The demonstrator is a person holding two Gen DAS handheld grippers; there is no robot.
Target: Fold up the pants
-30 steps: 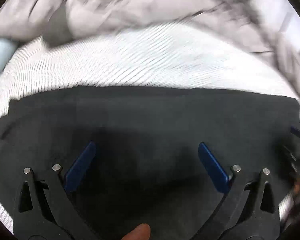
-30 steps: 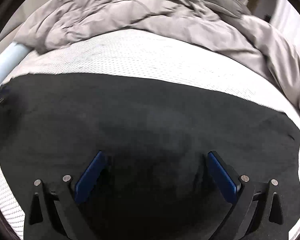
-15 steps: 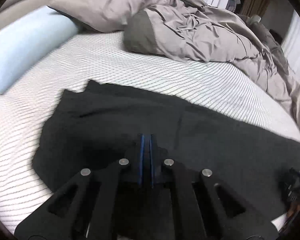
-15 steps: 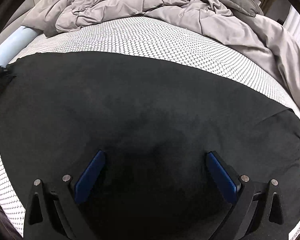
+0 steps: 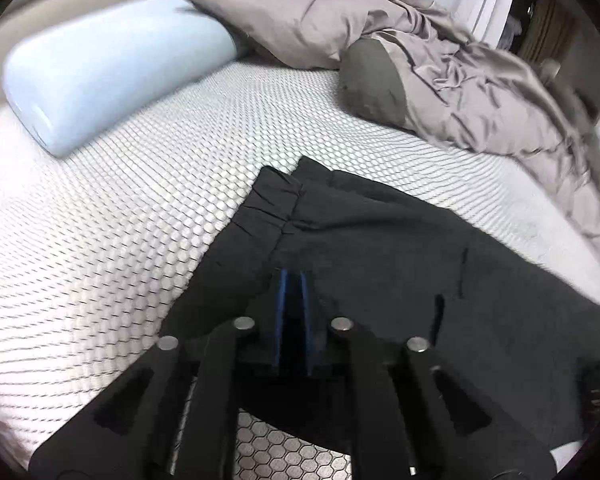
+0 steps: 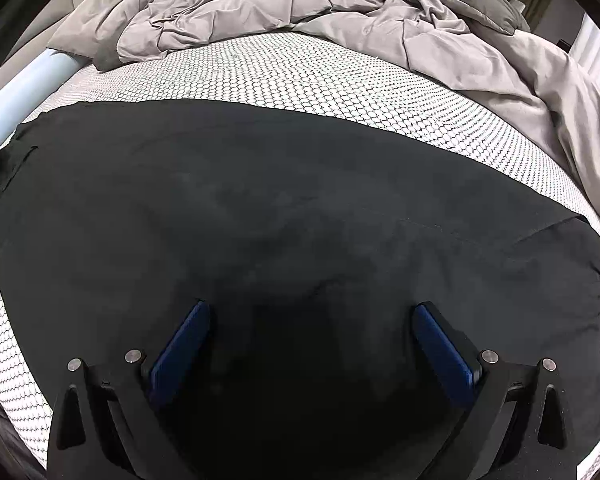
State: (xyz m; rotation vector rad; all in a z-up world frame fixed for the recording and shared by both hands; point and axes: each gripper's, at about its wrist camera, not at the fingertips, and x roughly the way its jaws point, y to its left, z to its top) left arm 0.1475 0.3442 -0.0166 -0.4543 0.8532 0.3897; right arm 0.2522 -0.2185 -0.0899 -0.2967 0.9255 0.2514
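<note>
Black pants (image 6: pixel 300 208) lie lengthwise left-right; left tool (image 5: pixel 293 280) opening around fabric, right tool (image 6: pixel 310 320) spread.

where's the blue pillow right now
In the left wrist view the blue pillow lies upper left on the mattress, its far end under the grey duvet, apart from the pants.

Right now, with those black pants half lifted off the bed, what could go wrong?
The left gripper has only a thin pinch of the black pants, and its jaws are opening, so the cloth may slip out. The right gripper stands open above them, pinning nothing, so the pants might drag across the mattress and bunch up.
</note>
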